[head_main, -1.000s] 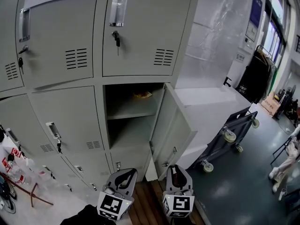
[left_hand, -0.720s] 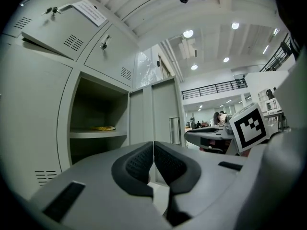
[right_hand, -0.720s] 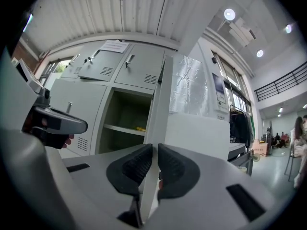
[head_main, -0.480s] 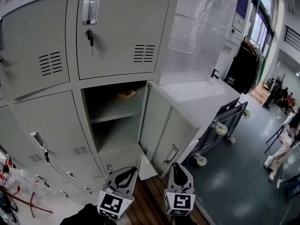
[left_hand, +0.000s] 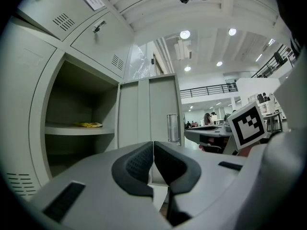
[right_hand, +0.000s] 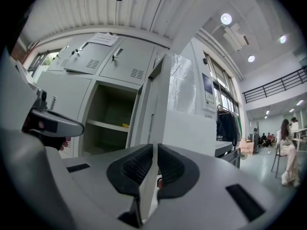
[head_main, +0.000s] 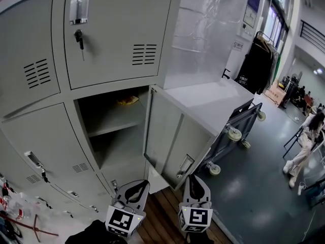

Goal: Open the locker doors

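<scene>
A grey locker door (head_main: 172,136) stands swung out to the right of its open compartment (head_main: 114,131). A yellow item (head_main: 127,100) lies on the compartment's shelf. My right gripper (head_main: 194,183) is at the door's lower free corner. In the right gripper view the door's thin edge (right_hand: 156,104) runs between the pads, and the right gripper (right_hand: 154,169) is shut on it. My left gripper (head_main: 133,189) hangs beside it, below the compartment. The left gripper (left_hand: 153,162) is shut with nothing between its pads, and it faces the open door (left_hand: 148,111).
Closed locker doors surround the open one: an upper door with a key (head_main: 78,34) and a left door (head_main: 45,146). A wheeled cart (head_main: 238,128) leans by the cabinet's right side. Dark coats (head_main: 256,65) hang further back. A person (head_main: 304,146) stands at the far right.
The door has swung further out from its compartment. The lockers have slid left and up in the head view. Both grippers stay at the bottom of the head view.
</scene>
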Demonstrator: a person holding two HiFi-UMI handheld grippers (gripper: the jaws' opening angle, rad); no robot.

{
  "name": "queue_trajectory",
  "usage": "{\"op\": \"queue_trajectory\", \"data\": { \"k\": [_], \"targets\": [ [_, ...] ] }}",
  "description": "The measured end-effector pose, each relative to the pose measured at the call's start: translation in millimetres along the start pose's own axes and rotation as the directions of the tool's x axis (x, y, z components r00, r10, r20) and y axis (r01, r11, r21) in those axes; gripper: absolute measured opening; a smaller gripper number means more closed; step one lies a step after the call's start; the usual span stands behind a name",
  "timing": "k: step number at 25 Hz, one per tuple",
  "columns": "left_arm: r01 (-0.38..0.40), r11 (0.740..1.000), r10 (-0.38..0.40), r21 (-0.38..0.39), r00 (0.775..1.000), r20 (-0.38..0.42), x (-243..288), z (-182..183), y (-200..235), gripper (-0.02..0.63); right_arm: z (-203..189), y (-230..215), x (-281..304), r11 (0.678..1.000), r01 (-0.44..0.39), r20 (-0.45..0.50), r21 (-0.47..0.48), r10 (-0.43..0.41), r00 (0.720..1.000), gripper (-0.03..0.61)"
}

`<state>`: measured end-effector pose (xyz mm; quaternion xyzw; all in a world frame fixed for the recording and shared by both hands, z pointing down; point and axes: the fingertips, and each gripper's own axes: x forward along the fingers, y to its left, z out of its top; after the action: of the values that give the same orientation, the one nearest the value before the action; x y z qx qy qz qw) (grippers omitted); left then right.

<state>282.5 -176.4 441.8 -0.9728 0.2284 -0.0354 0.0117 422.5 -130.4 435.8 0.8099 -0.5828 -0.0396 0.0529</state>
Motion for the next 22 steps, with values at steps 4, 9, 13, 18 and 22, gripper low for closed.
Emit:
{"op": "queue_trajectory", "data": {
  "k": [4,9,13,18,22],
  "targets": [
    [-0.001,1.0,0.001,0.002,1.0,0.008,0,4,2,0.025,0,-3,-2,1.0,0.012,-0.001,0.003,-0.012,1.0,0.046],
    [-0.012,1.0,0.012,0.012,1.0,0.021,-9,10,2,0.025,11,-2,-12,1.0,0.003,0.021,0.006,-0.004,1.0,0.046],
    [-0.049,0.999,0.048,0.015,0.998,0.034,-23,18,4,0.025,19,12,-23,0.999,-0.036,0.043,0.016,0.036,0.998,0.046],
    [-0.117,0.993,0.115,0.02,0.992,0.05,-51,23,9,0.025,24,48,-34,0.992,-0.127,0.064,0.001,0.127,0.99,0.043],
    [-0.186,0.982,0.184,0.026,0.981,0.064,-82,27,16,0.025,28,82,-42,0.977,-0.212,0.082,0.0,0.212,0.974,0.038]
  ]
}}
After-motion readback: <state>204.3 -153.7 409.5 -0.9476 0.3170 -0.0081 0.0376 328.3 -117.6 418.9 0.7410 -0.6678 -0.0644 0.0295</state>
